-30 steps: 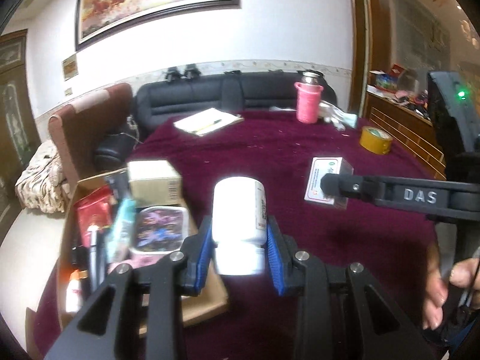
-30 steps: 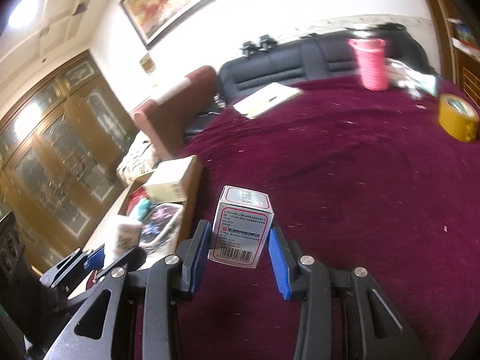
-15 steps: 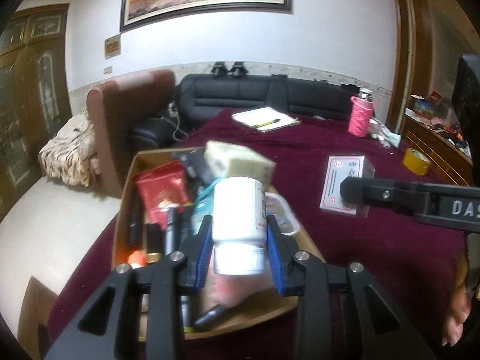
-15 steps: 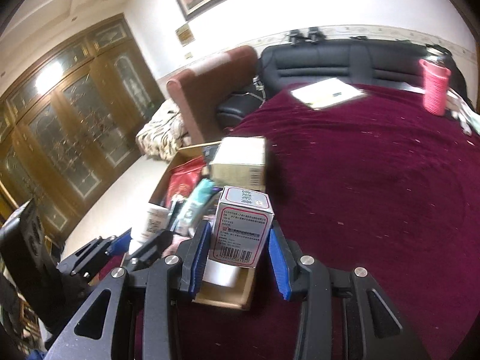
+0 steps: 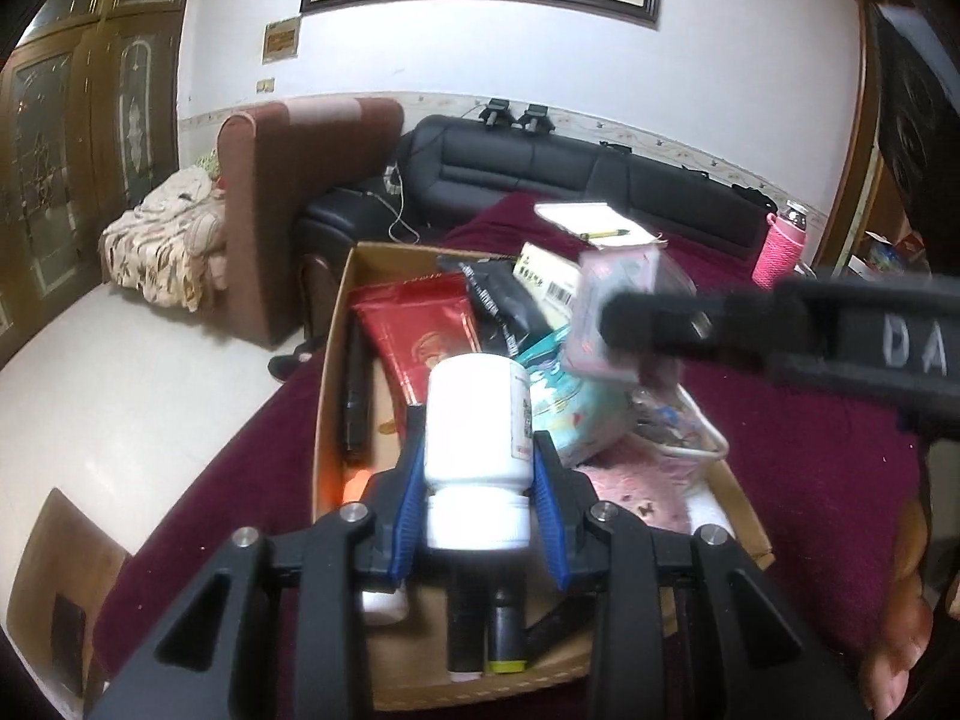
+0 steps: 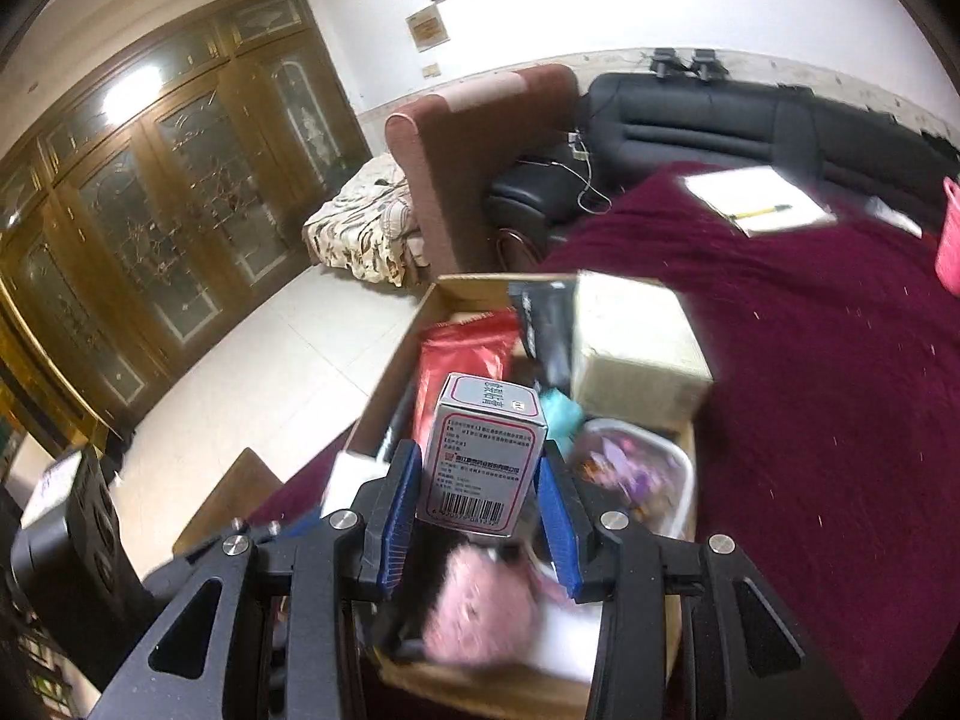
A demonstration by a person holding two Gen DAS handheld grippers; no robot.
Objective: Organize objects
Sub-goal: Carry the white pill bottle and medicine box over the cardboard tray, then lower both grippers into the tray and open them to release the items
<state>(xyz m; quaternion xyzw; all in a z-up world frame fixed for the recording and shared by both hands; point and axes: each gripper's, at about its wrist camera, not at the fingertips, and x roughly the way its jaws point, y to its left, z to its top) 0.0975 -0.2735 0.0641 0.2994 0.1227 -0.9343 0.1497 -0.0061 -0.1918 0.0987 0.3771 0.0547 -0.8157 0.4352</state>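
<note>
Left tool (image 5: pixel 477 516): blue pads clamped on a white bottle (image 5: pixel 477 420), gripping near its cap end; the bottle points away from the camera, above the near half of the box.
Right tool (image 6: pixel 480 498): blue pads closed on a small medicine carton (image 6: pixel 487 453), white with a red border and a barcode on the near face; it is held upright over the box.
Right tool seen from the left camera: its black finger (image 5: pixel 720 315) crosses from the right, with the carton (image 5: pixel 618 312) at its tip, blurred.
Cardboard box (image 5: pixel 333 360): open-topped, sitting at the left edge of the desk (image 6: pixel 840 372), which wears a dark red cloth.
Box contents: a red packet (image 5: pixel 420 330) toward the far left, a black pouch (image 5: pixel 498 300) behind it, a beige carton (image 6: pixel 630 348) at the far right corner, a teal pack (image 5: pixel 570 408), a clear container (image 6: pixel 636 474) with purple contents, a pink fluffy item (image 6: pixel 480 600) near the front, dark pens along the left wall.
Elsewhere on the desk: a notepad with a pen (image 6: pixel 756 201) at the far side, a pink bottle (image 5: pixel 780 246) at the far right.
Person: a hand (image 5: pixel 906 618) shows at the lower right of the left camera view.
Room: a black sofa (image 5: pixel 570 180) behind the desk, a brown armchair (image 5: pixel 288 180) beside it.
</note>
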